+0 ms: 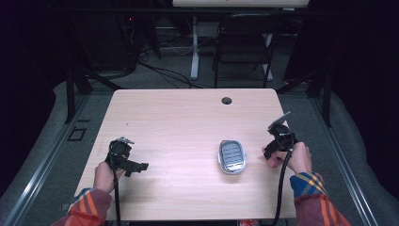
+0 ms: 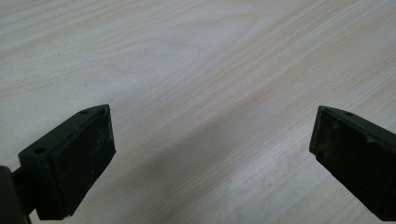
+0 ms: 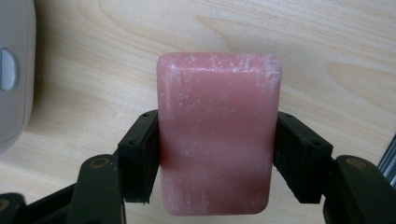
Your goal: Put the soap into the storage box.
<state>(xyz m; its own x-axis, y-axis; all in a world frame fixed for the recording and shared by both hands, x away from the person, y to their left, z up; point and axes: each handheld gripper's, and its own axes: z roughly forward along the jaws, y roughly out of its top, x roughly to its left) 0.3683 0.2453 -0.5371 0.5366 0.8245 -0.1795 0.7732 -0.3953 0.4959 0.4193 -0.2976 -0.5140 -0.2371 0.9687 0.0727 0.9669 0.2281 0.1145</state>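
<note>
Pink soap bar (image 3: 218, 133) pinched across its long sides by the right gripper (image 3: 218, 158), just above the wooden table (image 1: 179, 117), near the table's right edge. Grey soap dish (image 1: 232, 156) sits just left of it on the table. Left gripper (image 2: 212, 154) jaws spread wide, nothing between them, low over bare wood at the left.

my two black grippers, plaid sleeves behind them

my left gripper (image 1: 126, 159) and right gripper (image 1: 278, 137) are matte black, each trailing a black cable; a grey three-cornered plate tops the right one. my pads (image 3: 299, 156) are ribbed, scuffed blocks with small screw holes, brass pivots behind. my sleeves (image 1: 308, 184) are plaid, orange, red, blue, yellow.
</note>
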